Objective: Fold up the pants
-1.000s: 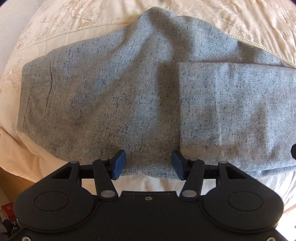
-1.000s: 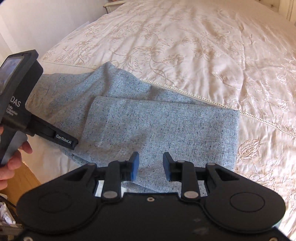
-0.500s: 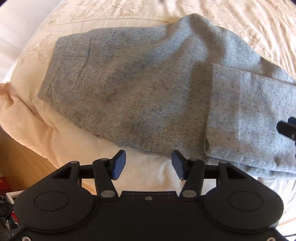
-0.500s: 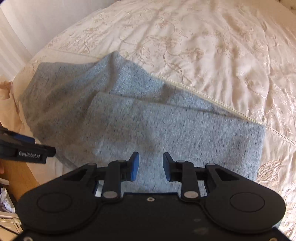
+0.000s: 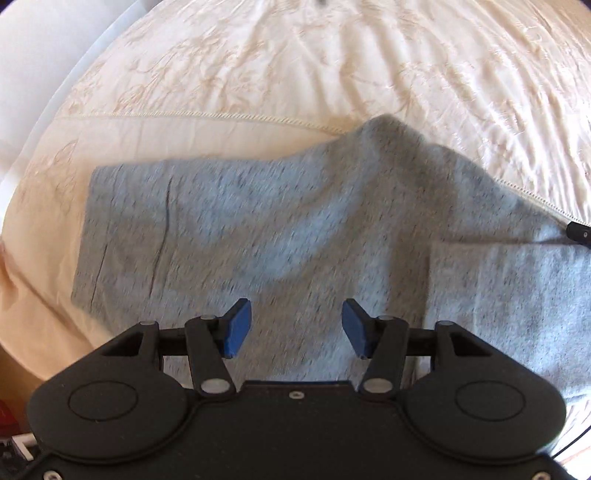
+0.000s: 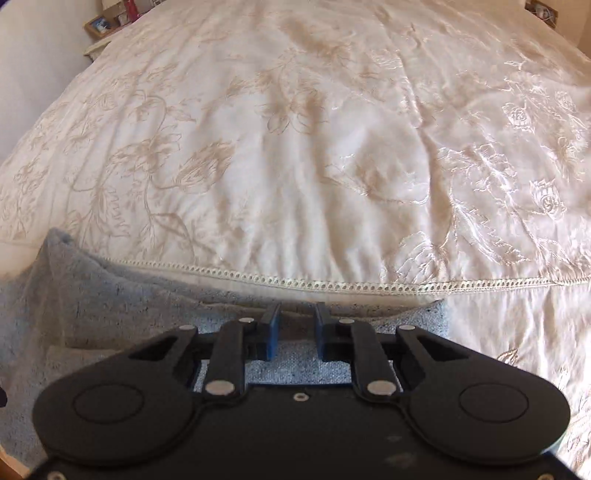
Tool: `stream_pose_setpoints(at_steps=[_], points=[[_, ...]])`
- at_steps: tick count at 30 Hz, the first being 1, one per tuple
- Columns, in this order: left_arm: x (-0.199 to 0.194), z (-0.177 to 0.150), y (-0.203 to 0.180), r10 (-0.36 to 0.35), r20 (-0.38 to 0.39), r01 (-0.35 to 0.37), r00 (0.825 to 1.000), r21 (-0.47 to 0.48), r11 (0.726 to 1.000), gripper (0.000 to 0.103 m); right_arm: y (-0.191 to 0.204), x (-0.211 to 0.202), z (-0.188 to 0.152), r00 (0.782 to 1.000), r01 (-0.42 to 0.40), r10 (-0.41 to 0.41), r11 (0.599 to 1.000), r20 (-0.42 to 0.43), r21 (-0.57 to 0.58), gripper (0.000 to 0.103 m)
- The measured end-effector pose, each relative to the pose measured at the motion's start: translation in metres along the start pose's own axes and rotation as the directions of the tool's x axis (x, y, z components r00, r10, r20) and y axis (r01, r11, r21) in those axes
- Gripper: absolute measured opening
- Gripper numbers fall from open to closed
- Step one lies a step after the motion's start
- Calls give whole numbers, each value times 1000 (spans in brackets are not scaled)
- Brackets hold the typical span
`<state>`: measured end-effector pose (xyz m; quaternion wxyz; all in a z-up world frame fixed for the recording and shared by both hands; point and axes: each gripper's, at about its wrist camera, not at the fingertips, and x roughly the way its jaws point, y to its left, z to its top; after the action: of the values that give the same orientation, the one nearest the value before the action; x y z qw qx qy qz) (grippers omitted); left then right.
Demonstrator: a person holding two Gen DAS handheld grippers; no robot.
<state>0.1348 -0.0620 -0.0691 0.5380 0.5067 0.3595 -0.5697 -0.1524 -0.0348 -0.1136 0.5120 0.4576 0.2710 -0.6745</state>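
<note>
Grey-blue speckled pants (image 5: 295, 229) lie partly folded on the bed's near edge, with a folded-over layer (image 5: 509, 302) at the right. My left gripper (image 5: 295, 330) is open and empty, low over the pants' near edge. My right gripper (image 6: 295, 328) is open and empty, low over the folded part of the pants (image 6: 110, 306), its fingertips near the far edge of the fold. A black tip of the right gripper (image 5: 579, 232) shows at the right edge of the left wrist view.
A cream embroidered bedspread (image 6: 314, 147) with a lace seam (image 6: 332, 284) stretches beyond the pants. A peach sheet edge (image 5: 40, 314) hangs at the left. A white wall (image 5: 44, 55) and a bedside shelf (image 6: 99, 26) lie beyond the bed.
Both grippers have moved forward and down over the pants. The right view now looks along the bed, with the pants only at its lower left. Both grippers stay open.
</note>
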Motion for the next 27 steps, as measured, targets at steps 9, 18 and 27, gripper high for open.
stream_pose_setpoints(at_steps=[9,18,27], points=[[48,81,-47,-64,28,59,998,150,987,60,30,-26,-25,998,-6,6,1000,62,0,23],[89,116,-48,-47,-15,49,999,164,985,63,35,-14,-32,993,116,-116,993,26,16,21],[48,76,29,-129,39,124,991,123,985,62,98,-61,-63,999,-21,25,996,48,-84,23]])
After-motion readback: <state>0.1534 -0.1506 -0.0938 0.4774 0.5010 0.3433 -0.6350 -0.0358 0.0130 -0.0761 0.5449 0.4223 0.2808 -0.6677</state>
